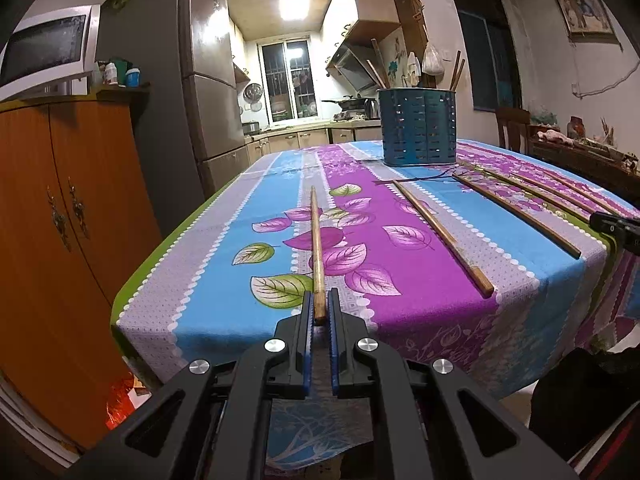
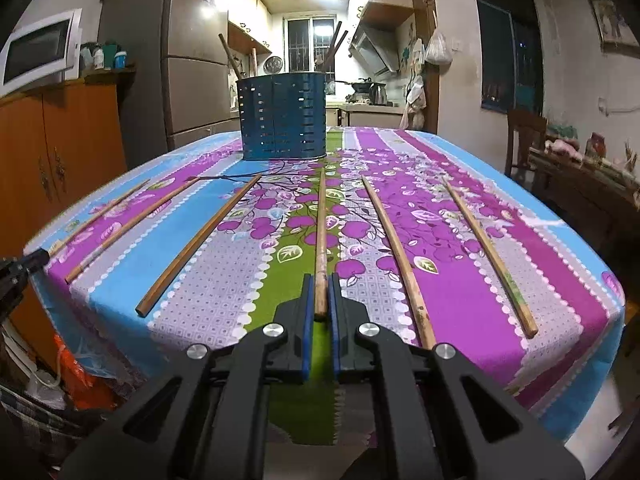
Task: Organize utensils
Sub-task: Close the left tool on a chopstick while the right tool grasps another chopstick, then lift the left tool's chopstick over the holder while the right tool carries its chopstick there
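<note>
Both jaws narrow: left gripper [image 1: 320, 304] around chopstick [image 1: 316, 248], right gripper [image 2: 321, 290] likewise.

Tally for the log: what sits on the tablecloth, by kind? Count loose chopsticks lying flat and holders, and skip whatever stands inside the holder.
Chopsticks lying flat: 6
Blue slotted utensil holder: 1
Total: 7

Left wrist view: low at table's [image 1: 168, 312] near edge, facing the kitchen, left end; right wrist view: same height and heading, further right; shared: blue holder [image 1: 416, 128], middle chopsticks [image 2: 200, 240].
</note>
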{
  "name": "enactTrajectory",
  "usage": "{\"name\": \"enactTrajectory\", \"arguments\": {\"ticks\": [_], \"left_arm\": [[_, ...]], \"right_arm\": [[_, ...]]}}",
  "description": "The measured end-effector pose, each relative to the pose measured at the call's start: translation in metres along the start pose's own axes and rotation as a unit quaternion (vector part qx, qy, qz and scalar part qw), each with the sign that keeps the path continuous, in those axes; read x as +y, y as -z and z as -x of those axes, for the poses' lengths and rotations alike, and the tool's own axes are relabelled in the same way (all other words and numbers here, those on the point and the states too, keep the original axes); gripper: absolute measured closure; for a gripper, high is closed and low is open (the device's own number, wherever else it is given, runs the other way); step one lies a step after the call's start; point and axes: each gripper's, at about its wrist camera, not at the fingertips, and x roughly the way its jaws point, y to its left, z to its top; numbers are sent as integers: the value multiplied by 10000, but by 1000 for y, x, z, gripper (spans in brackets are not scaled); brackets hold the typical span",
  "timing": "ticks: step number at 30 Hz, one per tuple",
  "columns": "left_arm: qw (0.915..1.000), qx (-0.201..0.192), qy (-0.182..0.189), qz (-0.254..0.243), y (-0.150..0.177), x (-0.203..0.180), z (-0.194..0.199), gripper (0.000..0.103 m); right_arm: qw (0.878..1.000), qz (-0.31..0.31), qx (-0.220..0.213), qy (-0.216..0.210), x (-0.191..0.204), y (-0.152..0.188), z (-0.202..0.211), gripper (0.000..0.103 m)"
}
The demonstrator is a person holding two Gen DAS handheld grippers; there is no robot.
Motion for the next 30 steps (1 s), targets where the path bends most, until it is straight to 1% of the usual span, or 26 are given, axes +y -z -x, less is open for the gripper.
{"name": "enactTrajectory", "arguments": {"ticks": [3, 5, 8, 12, 16, 20, 24, 30], "left_arm": [[9999, 54, 94, 84, -2, 3, 0, 95], [9999, 45, 95, 19, -3, 1, 1, 96], [9999, 5, 106, -78, -6, -4, 2, 95], [9999, -20, 142, -44, -11, -6, 4, 96], [9997, -100, 193, 145, -19, 0, 12, 96], [9987, -269, 217, 363, -32, 9, 24, 96], [9982, -456, 153, 360, -44, 10, 36, 96], [9961, -780, 66, 394, -70, 8, 52, 96]], "right_arm": [[9993, 336, -126, 130, 10, 2, 6, 98], [9977, 604, -244, 211, 18, 3, 10, 98], [9956, 800, -379, 298, 22, 3, 15, 98], [9925, 1029, -562, 357, 26, 0, 23, 98], [9918, 1002, -716, 329, 23, -9, 31, 98], [9895, 1031, -978, 275, 20, -24, 43, 98], [9867, 1037, -1240, 174, 19, -42, 55, 98], [9861, 831, -1427, -162, 13, -71, 63, 98]]}}
